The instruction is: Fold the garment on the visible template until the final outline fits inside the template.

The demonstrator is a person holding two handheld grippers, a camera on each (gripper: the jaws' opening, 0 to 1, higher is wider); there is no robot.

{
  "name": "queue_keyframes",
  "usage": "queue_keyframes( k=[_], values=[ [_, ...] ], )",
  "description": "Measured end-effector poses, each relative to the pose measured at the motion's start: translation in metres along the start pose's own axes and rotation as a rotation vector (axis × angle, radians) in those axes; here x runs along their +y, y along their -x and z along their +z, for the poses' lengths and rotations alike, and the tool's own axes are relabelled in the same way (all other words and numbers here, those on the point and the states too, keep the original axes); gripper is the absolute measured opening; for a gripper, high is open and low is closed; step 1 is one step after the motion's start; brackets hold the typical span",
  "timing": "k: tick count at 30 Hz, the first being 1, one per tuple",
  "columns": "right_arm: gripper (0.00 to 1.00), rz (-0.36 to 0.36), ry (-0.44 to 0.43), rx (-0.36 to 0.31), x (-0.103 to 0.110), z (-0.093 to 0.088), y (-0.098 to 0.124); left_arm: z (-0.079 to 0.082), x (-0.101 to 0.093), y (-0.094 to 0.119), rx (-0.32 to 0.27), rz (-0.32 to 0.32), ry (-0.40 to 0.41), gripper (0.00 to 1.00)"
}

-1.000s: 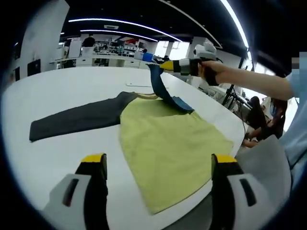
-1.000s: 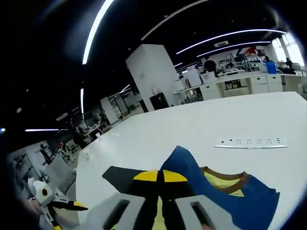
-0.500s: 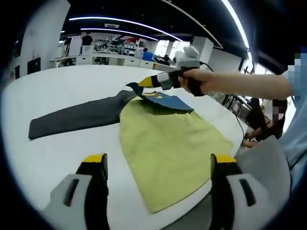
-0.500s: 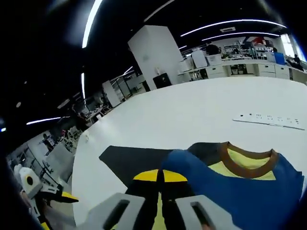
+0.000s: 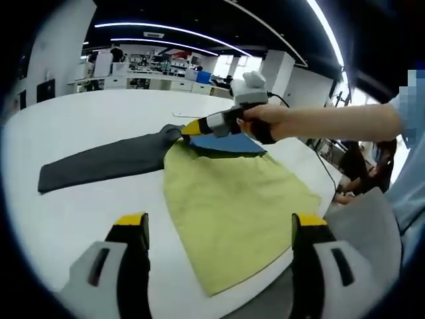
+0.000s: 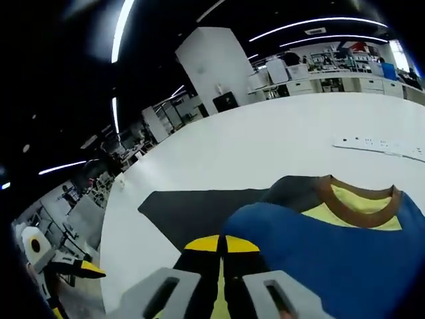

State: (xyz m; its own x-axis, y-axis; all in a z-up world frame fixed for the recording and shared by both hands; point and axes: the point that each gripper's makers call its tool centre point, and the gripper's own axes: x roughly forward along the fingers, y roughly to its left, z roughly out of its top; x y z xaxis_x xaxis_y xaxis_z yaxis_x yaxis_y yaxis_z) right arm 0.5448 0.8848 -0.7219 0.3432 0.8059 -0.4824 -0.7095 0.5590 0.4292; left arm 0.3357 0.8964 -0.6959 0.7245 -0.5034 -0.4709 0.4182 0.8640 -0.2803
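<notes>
Open-plan lab or workshop hall with a dark ceiling

Long strip lights run in curved lines across the black ceiling; a large white table takes up the foreground, with a white power strip lying on it; white square pillars rise from the floor; at the far side stand white benches with drawers, shelves crowded with equipment, and a standing person; more desks and seated people show beyond the table's edge.
</notes>
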Motion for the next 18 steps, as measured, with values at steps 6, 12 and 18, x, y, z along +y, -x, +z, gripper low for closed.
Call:
queue_keyframes(
  k=[6,12,18],
  values=[
    [0.12,0.018,0.022,0.006,0.005,-0.002,0.002,0.002,0.001,0.001,-0.007,0.005,0.003,0.86],
    [0.44,0.034,0.085,0.007,0.011,-0.001,0.019,0.002,0.001,0.001,-0.009,0.006,0.0,0.86],
    [0.74,0.043,0.134,0.009,0.017,0.001,0.037,0.003,0.001,0.001,-0.011,0.002,0.0,0.86]
  ],
)
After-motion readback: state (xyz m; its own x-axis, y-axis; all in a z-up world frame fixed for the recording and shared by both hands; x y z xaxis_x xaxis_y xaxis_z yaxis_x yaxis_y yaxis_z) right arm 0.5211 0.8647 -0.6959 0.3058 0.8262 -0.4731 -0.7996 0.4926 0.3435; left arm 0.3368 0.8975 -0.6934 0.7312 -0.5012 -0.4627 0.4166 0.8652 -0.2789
